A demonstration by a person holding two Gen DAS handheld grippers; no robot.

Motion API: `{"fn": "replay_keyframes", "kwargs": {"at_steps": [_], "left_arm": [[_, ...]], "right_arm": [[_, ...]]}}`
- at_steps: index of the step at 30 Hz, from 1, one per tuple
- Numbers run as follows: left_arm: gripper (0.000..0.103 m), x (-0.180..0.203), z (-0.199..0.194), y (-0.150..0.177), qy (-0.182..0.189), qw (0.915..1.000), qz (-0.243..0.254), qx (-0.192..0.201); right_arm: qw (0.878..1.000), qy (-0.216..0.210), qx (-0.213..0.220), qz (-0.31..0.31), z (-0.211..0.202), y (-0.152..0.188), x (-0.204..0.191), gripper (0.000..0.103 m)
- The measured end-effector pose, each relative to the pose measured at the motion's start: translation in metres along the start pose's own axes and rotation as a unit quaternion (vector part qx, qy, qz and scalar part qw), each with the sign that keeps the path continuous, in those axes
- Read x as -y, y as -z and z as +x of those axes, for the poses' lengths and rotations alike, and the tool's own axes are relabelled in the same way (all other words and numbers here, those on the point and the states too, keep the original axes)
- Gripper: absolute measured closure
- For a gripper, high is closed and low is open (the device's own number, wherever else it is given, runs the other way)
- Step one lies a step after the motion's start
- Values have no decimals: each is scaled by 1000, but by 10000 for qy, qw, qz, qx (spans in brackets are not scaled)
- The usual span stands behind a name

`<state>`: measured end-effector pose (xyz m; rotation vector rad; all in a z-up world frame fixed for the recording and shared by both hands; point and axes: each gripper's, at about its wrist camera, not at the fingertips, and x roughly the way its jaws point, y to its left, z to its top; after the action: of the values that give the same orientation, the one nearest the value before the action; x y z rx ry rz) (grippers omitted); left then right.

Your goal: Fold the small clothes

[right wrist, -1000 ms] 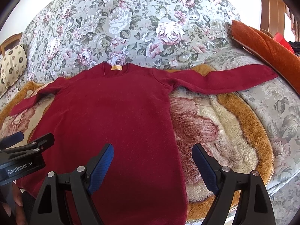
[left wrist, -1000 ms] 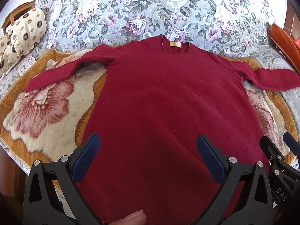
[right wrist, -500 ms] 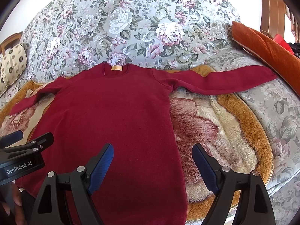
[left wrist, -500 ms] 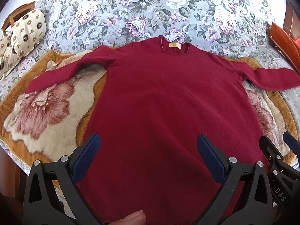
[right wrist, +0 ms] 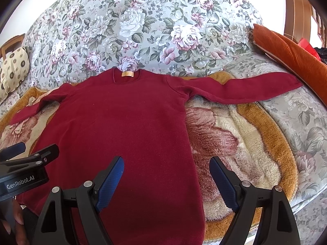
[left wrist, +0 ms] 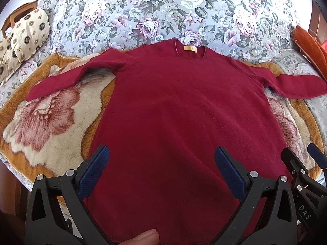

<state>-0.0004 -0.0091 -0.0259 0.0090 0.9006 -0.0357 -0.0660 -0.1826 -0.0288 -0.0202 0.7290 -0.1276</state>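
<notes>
Two pairs of tongs hang side by side over the hem end of a dark red sweater (left wrist: 179,110), and in the last second almost nothing has shifted: both wrist views match the earlier pictures nearly line for line, so the change to report is that there has been none. The left tongs (left wrist: 161,169) stand wide open above the lower body of the garment, gripping nothing, with a fingertip (left wrist: 146,237) of the person showing at the bottom edge of that view. The right tongs (right wrist: 166,175) are likewise spread and empty, straddling the sweater's right side seam so that one finger is over red cloth and the other over the plush blanket (right wrist: 235,134). The sweater lies flat and face up on that flower-patterned blanket, which is spread on a bed with a floral cover (right wrist: 147,20); its neck label (left wrist: 190,48) points away from the cameras, the left sleeve (left wrist: 67,79) runs out to one side and the right sleeve (right wrist: 245,88) stretches toward an orange cushion (right wrist: 290,53). Judging by this, the laying-out is done and no fold has begun: the pause looks like lining up before the first grasp. The next move probably calls for each pair to come down and pinch cloth, perhaps a sleeve or the hem; thick fabric may bunch if only the top layer is caught.
</notes>
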Motion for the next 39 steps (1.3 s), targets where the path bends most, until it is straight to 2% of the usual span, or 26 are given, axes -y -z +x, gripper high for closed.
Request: {"fn": "replay_keyframes", "kwargs": {"at_steps": [12, 14, 17, 18, 20, 22, 24, 27, 29, 31, 32, 34, 37, 39], "left_arm": [[0, -1, -1, 1, 12, 10000, -18, 30], [0, -10, -7, -1, 233, 9995, -141, 127], [0, -36, -26, -11, 838, 9941, -462, 505], [0, -45, -33, -16, 770, 9929, -498, 763], [0, -68, -42, -29, 91, 9901, -415, 1337], [0, -89, -40, -42, -71, 9887, -314, 1467], [0, -119, -30, -57, 30, 9905, -433, 1306], [0, -161, -8, -74, -142, 9953, -482, 825], [0, -202, 4, -84, -3, 9944, -797, 696], [0, -253, 17, -92, 329, 9883, -1370, 576], [0, -272, 24, -92, 364, 9853, -1600, 473], [1, -317, 44, -92, 691, 9739, -2153, 207], [3, -380, 72, -82, 1225, 9432, -3089, -2], [10, -411, 88, -70, 1535, 9156, -3714, -123]], "right_arm": [[10000, -27, 3, 8, 1, 0, 1, 19], [10000, -14, 13, 7, 1, 0, 1, 19], [10000, -41, 2, 32, 2, -1, 2, 19], [10000, -56, -5, 28, 3, -2, 2, 19], [10000, -74, -37, 1, 5, -3, 0, 19], [10000, -61, -47, -61, 6, -3, -2, 19], [9999, -34, -40, -133, 6, -3, -5, 19], [9999, -19, -64, -140, 7, -2, -5, 19], [9999, 6, -70, -98, 6, -2, -4, 19], [9999, 35, -60, -77, 5, -1, -3, 19], [9999, 45, -60, -95, 5, -1, -3, 19], [9998, 45, -81, -147, 6, -1, -5, 19], [9997, 33, -118, -190, 7, -1, -6, 19], [9998, 28, -115, -178, 7, -1, -6, 19]]}}
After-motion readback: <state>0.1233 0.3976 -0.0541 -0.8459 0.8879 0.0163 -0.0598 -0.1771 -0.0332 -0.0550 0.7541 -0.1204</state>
